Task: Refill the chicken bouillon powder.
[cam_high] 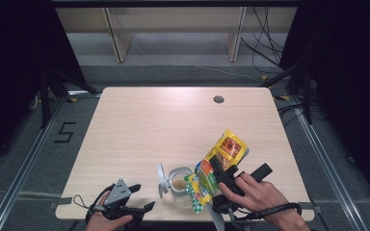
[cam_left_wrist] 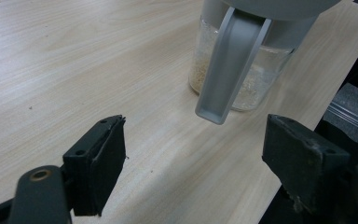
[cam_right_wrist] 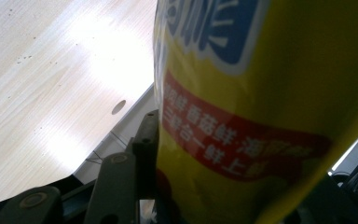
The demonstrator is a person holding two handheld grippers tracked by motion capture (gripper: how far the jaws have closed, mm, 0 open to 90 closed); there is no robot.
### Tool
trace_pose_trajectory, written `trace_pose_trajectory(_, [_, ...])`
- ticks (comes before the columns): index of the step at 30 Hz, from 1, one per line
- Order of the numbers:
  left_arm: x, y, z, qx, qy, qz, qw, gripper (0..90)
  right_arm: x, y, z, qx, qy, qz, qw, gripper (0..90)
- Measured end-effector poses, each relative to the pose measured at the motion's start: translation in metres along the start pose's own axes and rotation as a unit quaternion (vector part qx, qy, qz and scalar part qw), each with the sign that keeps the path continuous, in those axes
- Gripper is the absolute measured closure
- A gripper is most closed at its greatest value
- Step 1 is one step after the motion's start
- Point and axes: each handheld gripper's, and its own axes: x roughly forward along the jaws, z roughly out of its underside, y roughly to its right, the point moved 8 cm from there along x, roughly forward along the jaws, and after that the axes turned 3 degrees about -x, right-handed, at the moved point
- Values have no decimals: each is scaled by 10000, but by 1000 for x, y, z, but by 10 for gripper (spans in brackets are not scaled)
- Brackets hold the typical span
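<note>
Yellow bag (cam_high: pixel 224 156) gripped in right claw (cam_high: pixel 217 166), tilted with its lower end over the mouth of the glass jar (cam_high: pixel 179 185), near the front edge of the surface (cam_high: pixel 173 120). In the right gripper view, bag printing pressed up close: one jaw seen flat against the bag, the other jaw hidden behind it. Bag's opening masked by claw and hand in the high view; cannot tell whether anything pours. Pale grains in jar bottom, seen through glass in the left gripper view. Jar's grey lid (cam_high: pixel 161 179) flipped open to the side, its top cut off at the frame edge there. Left claw (cam_high: pixel 139 197) spread wide, empty, just left of the jar, low over the surface's front edge.
</note>
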Motion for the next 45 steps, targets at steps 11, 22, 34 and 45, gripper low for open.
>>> trace_pose_trajectory(11, [-1, -2, -1, 128, -13, -40, 9999, 207, 1, 0, 0, -31, -3, -47, 10000, 569])
trace_pose_trajectory(22, [-1, -2, -1, 127, -16, -44, 9999, 207, 0, -3, 1, 124, -63, 0, 9999, 570])
trace_pose_trajectory(34, [-1, -2, -1, 120, -4, -21, 9999, 207, 0, -3, 2, 83, -57, -74, 9999, 570])
trace_pose_trajectory(45, [-1, -2, -1, 125, -23, -41, 9999, 207, 1, -2, 2, 6, -30, 17, 10000, 570])
